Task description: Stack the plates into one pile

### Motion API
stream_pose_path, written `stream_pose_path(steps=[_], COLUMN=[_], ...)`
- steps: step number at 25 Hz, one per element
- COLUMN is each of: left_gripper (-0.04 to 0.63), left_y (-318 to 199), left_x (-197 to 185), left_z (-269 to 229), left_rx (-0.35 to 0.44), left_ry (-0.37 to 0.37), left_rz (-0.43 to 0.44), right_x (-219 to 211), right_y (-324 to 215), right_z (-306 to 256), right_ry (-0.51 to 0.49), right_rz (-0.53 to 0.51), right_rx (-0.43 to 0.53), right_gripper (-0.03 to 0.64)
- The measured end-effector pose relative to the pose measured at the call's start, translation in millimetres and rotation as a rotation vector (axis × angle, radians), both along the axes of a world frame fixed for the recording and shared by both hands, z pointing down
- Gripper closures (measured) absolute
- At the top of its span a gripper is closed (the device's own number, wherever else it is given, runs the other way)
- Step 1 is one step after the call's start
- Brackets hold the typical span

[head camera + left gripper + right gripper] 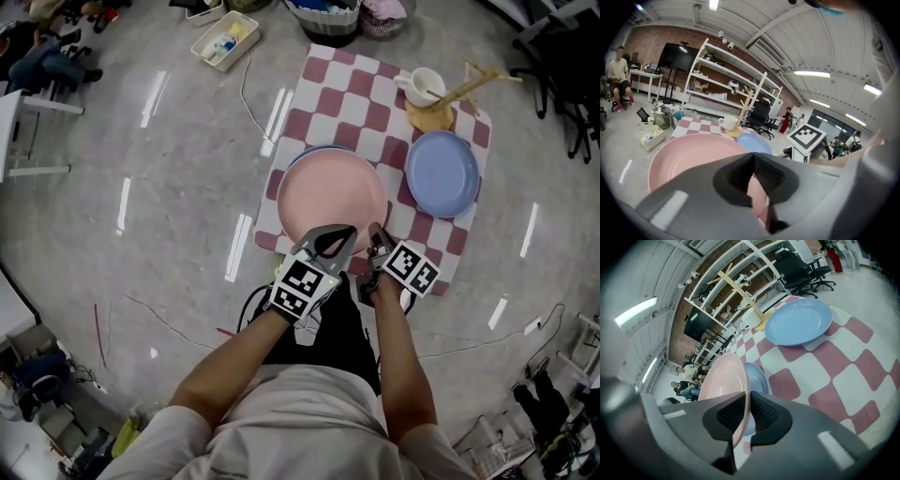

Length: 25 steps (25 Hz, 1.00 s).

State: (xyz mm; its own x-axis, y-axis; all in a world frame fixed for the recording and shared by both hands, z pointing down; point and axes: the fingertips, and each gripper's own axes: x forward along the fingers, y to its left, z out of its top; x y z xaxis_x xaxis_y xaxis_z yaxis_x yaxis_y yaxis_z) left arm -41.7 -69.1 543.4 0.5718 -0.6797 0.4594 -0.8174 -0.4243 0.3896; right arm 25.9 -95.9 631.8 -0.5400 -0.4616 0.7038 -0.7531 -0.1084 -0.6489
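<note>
**plate_guy:** So what are the tools doing here?

**rimgrab:** Both are clamped on the same thing. The left gripper (330,242) has its jaws pinched on the near rim of the pink plate (330,192), and you can see pink squeezed between the pads in the left gripper view. The right gripper (380,240) is just beside it, also closed on that rim, with the edge running straight through its jaws in its own view.

**plate_guy:** How's that plate going to handle?

**rimgrab:** My guess is stiff and smooth, so a bit slippery at the lip. It's wide too, so a one-sided pinch leaves the far side wanting to droop. Two grips side by side on the rim look like the sensible hold to me. I can't tell if it's ceramic or plastic, so I'd treat it as breakable and set it down gently.

**plate_guy:** Looks? Where is it?

**rimgrab:** It's round, shallow and plain pale pink with a raised lip. It sits in the middle of the head view, right over a bluish plate (757,376) whose rim peeks out underneath. I can't tell if the far edges touch. A second blue plate (442,173) lies apart to the right on the checkered cloth (352,84), so that one isn't stacked yet.
</note>
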Motion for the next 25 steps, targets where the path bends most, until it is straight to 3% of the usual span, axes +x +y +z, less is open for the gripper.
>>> stream_pose_path(steps=[17,25], left_gripper=[0.589,0.589], left_y=[-5.0,-4.7], left_x=[-34.4,-33.5], left_z=[27.3,29.6], left_rx=[-0.04,-0.05], left_ry=[-0.007,-0.012], left_rz=[-0.035,-0.032], right_x=[-24.3,-13.6], right_y=[-14.4,-21.3], right_z=[55.4,56.6], right_ry=[0.022,0.237], right_rz=[0.023,-0.096], right_rx=[-0.05,0.032], right_gripper=[0.581,0.559])
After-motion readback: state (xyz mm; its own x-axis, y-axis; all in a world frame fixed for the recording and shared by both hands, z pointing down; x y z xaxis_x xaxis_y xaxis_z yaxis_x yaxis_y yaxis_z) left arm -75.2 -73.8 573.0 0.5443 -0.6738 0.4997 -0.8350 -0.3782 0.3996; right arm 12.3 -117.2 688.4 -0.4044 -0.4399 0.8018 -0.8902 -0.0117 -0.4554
